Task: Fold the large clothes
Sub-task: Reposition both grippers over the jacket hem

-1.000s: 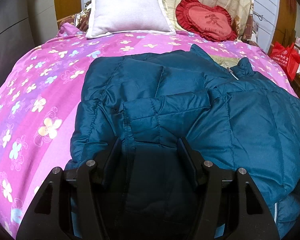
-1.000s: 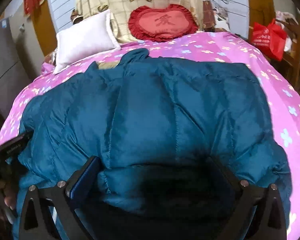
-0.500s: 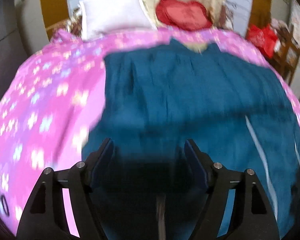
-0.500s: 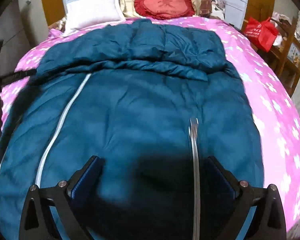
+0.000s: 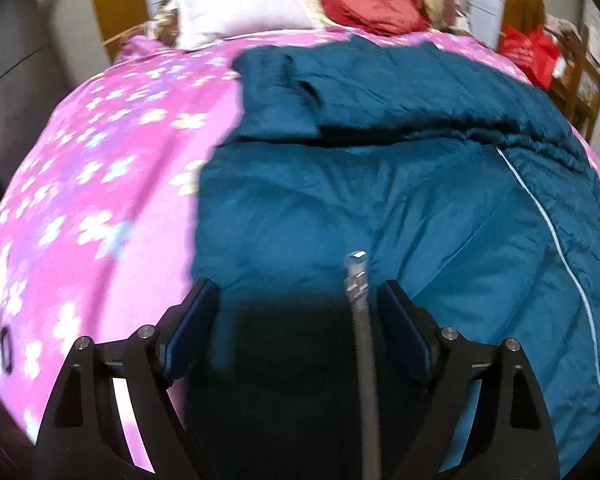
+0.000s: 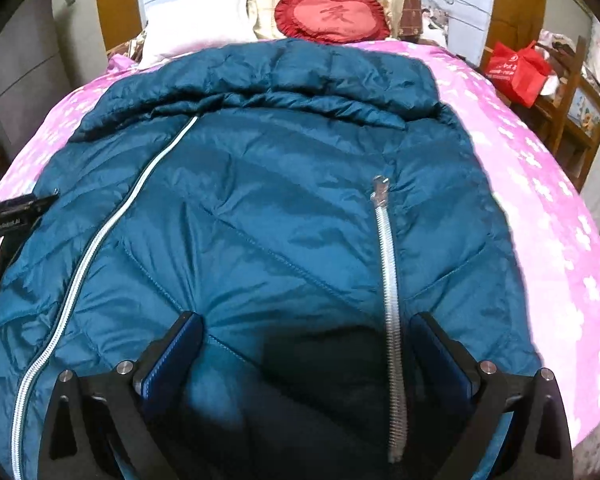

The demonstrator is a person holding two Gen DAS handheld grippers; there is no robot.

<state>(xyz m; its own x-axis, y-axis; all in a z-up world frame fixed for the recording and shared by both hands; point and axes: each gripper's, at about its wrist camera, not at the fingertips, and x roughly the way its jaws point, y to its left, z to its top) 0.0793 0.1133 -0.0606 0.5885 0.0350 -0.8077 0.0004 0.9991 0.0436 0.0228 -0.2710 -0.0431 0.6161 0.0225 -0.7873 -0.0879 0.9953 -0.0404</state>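
A large teal puffer jacket (image 5: 380, 184) lies on a bed with a pink flowered cover (image 5: 100, 168). Its front faces up, with a long white main zipper (image 6: 112, 232) and a short silver pocket zipper (image 6: 386, 264). A folded band of the jacket lies across its far end (image 6: 284, 80). My left gripper (image 5: 300, 300) is open over the jacket's near left edge, with fabric and a pocket zipper (image 5: 358, 280) between its fingers. My right gripper (image 6: 306, 330) is open over the jacket's near right part. The left gripper's body also shows at the right wrist view's left edge (image 6: 12, 216).
A white pillow (image 5: 240, 12) and a red heart cushion (image 6: 332, 16) lie at the head of the bed. A red bag (image 6: 516, 68) on a wooden rack (image 6: 580, 92) stands to the right. Grey cabinets (image 5: 12, 60) stand to the left.
The jacket has been turned over: its quilted back with a folded sleeve showed before, and now its zippered front faces up. Both grippers have drawn back toward the near edge.
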